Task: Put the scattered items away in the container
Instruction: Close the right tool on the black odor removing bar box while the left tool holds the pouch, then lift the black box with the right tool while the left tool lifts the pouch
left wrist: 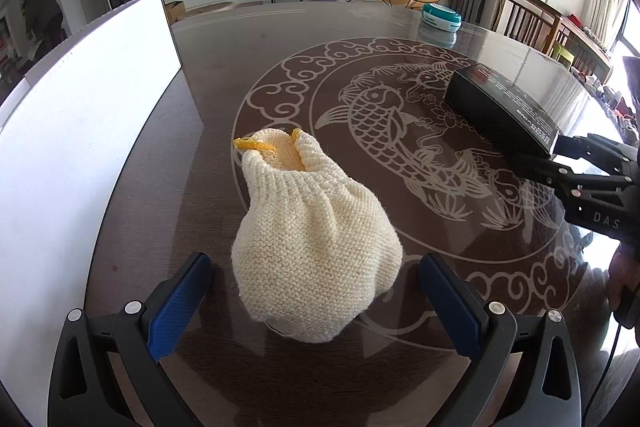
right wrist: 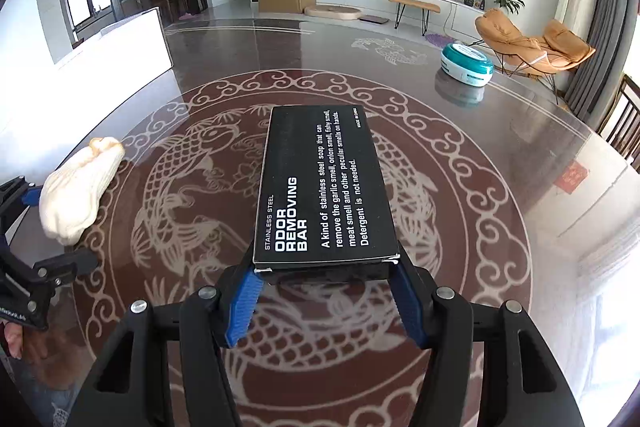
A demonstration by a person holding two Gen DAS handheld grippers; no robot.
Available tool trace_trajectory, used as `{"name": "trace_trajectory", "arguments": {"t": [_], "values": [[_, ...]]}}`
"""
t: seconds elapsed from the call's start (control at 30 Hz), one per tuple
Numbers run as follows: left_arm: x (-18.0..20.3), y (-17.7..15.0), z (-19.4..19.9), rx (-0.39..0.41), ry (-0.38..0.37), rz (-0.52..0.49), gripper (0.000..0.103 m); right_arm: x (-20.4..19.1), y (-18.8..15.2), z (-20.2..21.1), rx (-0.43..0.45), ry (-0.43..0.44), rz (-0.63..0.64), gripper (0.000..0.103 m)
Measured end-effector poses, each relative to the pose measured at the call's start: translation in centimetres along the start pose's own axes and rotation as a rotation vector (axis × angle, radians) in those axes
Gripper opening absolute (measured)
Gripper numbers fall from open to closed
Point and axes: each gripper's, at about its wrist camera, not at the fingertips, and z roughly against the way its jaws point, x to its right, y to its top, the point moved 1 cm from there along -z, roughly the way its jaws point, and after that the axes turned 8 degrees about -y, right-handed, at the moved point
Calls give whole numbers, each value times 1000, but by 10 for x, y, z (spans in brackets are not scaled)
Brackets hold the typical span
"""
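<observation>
Right hand-held gripper [right wrist: 326, 277]: pinching the near short end of the black box [right wrist: 322, 183], which juts out ahead of the fingers above the table [right wrist: 500, 235].
Left hand-held gripper [left wrist: 316, 301]: spread wide, the cream knitted pouch [left wrist: 310, 239] lying between its pads untouched.
Container: the white bin [left wrist: 88, 131] stands ahead and to the left of the left hand-held gripper.
Risk, box: held only by its end (a long lever), it may sag or twist out of the pads in transit.
Risk, pouch: soft knit may bunch and slip when squeezed.
Risk, crossing: both tools heading for one bin could collide.
</observation>
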Motion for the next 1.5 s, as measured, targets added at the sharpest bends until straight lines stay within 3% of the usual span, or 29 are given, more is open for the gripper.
{"name": "trace_trajectory", "arguments": {"t": [0.27,0.47,0.77,0.8,0.9,1.13,1.2,1.33,1.5], "values": [[0,0,0,0,0,0,103,-46,-50,49,-1,-43,-28,60],[0,0,0,0,2,-1,103,-70,-59,61,16,-73,21,60],[0,0,0,0,2,-1,103,-65,-56,62,7,-50,2,61],[0,0,0,0,2,-1,103,-63,-56,61,3,-38,-8,63],[0,0,0,0,2,-1,103,-54,-56,57,-22,1,-66,87],[-1,0,0,0,-3,0,103,-23,-60,62,11,114,-237,90],[-1,-1,1,-9,-16,-13,103,-26,-56,60,-14,123,-207,94],[-3,-6,6,-77,-93,-139,103,-40,-43,54,-96,111,-51,94],[-11,11,-4,-162,-80,-122,103,-64,-10,44,-143,64,178,95]]}}
